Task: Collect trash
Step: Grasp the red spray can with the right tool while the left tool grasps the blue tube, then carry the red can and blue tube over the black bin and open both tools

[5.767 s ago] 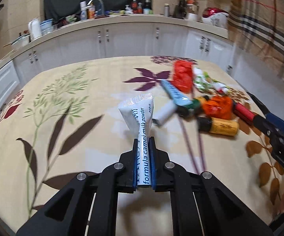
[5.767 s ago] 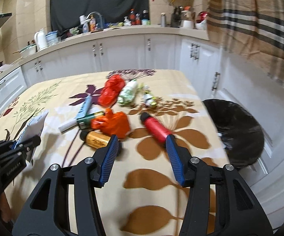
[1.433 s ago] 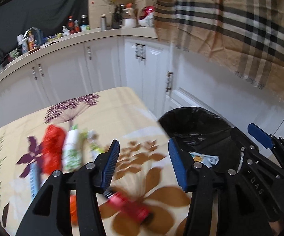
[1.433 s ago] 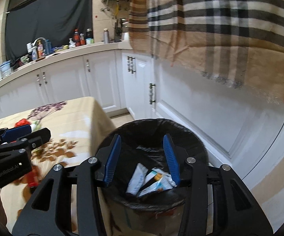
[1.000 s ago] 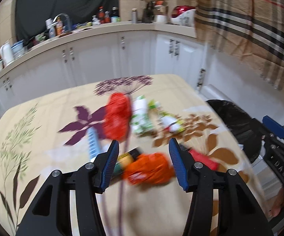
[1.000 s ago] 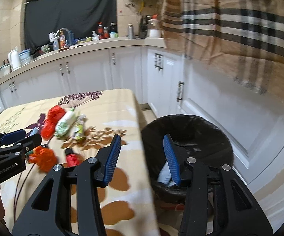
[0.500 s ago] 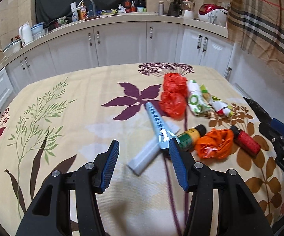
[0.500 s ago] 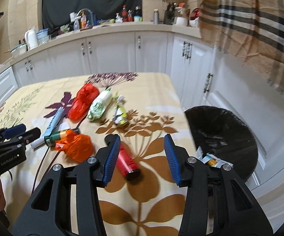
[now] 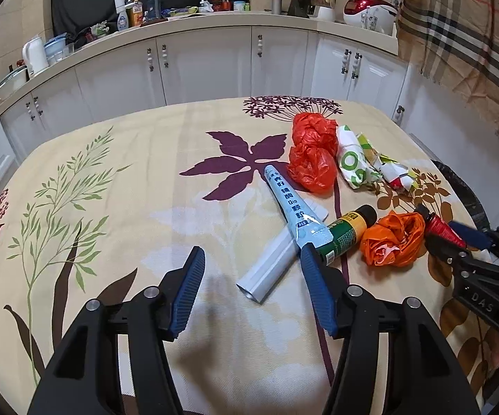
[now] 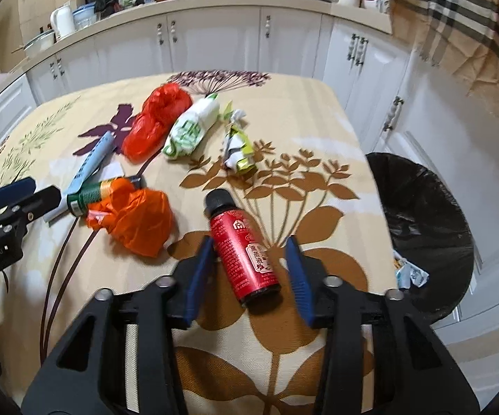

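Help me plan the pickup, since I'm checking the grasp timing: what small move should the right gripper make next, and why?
Probably finish closing on the red bottle. The right gripper straddles it where it lies on the table; its jaws have just been closing, but a gap still shows beside the right pad. Once gripped, it can go to the black-lined bin beside the table.

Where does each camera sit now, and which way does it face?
Left wrist: on the left gripper, looking down over the table at the white tube; its jaws stand open, and the right gripper shows at the right edge.
Right wrist: on the right gripper, looking down at the red bottle between its closing jaws; bin at right.
Shared: orange bag, green bottle.
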`<state>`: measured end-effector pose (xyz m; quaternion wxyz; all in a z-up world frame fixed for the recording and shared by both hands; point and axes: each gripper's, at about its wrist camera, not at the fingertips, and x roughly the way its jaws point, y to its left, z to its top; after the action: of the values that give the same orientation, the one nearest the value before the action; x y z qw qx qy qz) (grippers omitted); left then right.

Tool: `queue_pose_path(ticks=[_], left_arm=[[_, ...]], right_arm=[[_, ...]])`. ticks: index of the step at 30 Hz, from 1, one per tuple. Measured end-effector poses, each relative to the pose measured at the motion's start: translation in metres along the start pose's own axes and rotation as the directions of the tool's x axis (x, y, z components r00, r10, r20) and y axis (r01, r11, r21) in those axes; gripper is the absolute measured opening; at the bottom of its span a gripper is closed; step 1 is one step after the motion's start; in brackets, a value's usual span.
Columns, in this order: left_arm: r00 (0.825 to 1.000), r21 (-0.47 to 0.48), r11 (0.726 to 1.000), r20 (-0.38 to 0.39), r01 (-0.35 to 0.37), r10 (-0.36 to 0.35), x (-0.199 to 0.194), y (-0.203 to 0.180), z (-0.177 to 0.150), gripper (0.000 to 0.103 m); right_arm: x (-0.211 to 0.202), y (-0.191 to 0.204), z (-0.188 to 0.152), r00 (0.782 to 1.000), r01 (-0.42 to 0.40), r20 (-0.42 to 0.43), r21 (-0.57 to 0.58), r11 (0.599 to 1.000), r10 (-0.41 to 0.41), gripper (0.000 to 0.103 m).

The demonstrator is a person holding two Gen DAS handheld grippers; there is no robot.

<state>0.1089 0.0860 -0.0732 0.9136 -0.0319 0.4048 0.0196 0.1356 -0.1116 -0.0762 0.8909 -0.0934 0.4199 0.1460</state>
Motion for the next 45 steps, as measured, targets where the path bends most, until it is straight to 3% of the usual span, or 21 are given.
queue_pose_path(ticks=[2,18,21,23,26,36,45], left_arm=[[1.0,-0.014,1.0,-0.008,0.023,-0.023,0.001,0.0,0.002,0.059],[0.997,-0.038,0.998,-0.043,0.058,-0.059,0.03,-0.014,0.028,0.059],[0.996,-0.049,0.996,-0.052,0.068,-0.07,0.031,-0.012,0.027,0.046],[0.995,-0.05,0.996,-0.06,0.074,-0.076,0.032,-0.011,0.026,0.031],[0.994,-0.051,0.995,-0.066,0.082,-0.086,0.032,-0.01,0.023,0.023],[0.998,-0.045,0.997,0.013,0.061,-0.06,0.008,-0.005,0.023,0.022],[0.991,-0.021,0.998,0.118,0.065,-0.062,-0.026,-0.014,0.028,0.022]], right_arm=[[-0.001,0.003,0.0,1.0,0.004,0.003,-0.012,1.0,-0.004,0.023],[-0.01,-0.015,0.006,0.997,0.009,0.07,0.039,0.999,-0.012,0.023],[-0.01,-0.018,0.007,0.997,0.005,0.073,0.045,0.999,-0.008,0.023],[-0.01,-0.018,0.008,0.997,0.003,0.075,0.046,0.999,-0.007,0.023],[-0.011,-0.019,0.008,0.997,0.0,0.08,0.047,0.999,-0.004,0.023],[-0.021,-0.017,0.008,0.993,0.002,0.119,0.055,0.998,-0.008,0.023],[-0.044,-0.019,0.007,0.977,0.015,0.209,0.076,0.997,-0.031,0.023]])
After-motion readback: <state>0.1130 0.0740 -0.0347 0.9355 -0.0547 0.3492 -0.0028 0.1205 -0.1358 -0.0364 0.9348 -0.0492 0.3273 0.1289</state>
